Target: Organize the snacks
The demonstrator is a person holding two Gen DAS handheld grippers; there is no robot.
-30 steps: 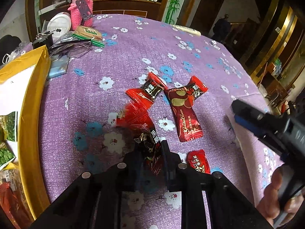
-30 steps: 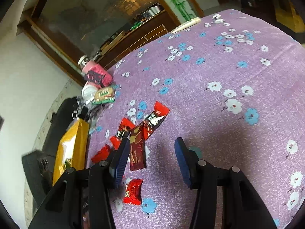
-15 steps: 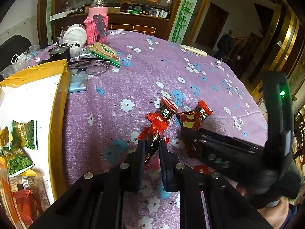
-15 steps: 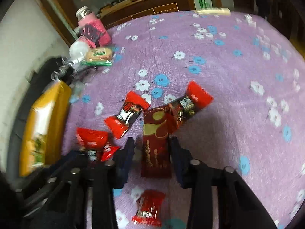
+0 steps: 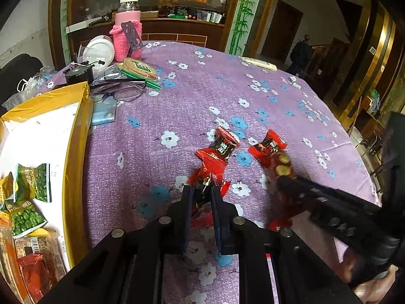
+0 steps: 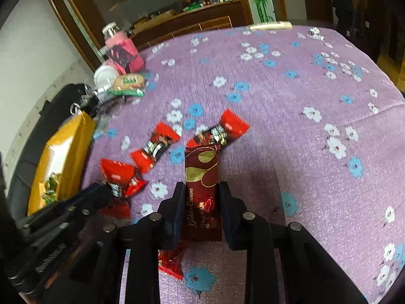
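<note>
left wrist view: the left gripper [image 5: 201,193] has its jaws pressed together on a red candy [image 5: 210,174], held at 6 o'clock above the purple tablecloth [image 5: 192,101]. the yellow box [image 5: 76,136] at 9 o'clock already holds green pea packets [image 5: 33,179] and other snacks, so part of the sorting looks done. two red-and-black candies [image 5: 225,145] lie loose at 3 o'clock of centre, and a small red one [image 5: 278,224] sits at 5 o'clock, partly hidden.

right wrist view: the right gripper [image 6: 201,204] has its jaws close against a dark red golden crown bar [image 6: 201,185], at 6 o'clock; i judge it gripped, though it may yet rest on the cloth. left to do, by my reading: carry both held snacks to the box, then collect the remaining three loose candies.
</note>
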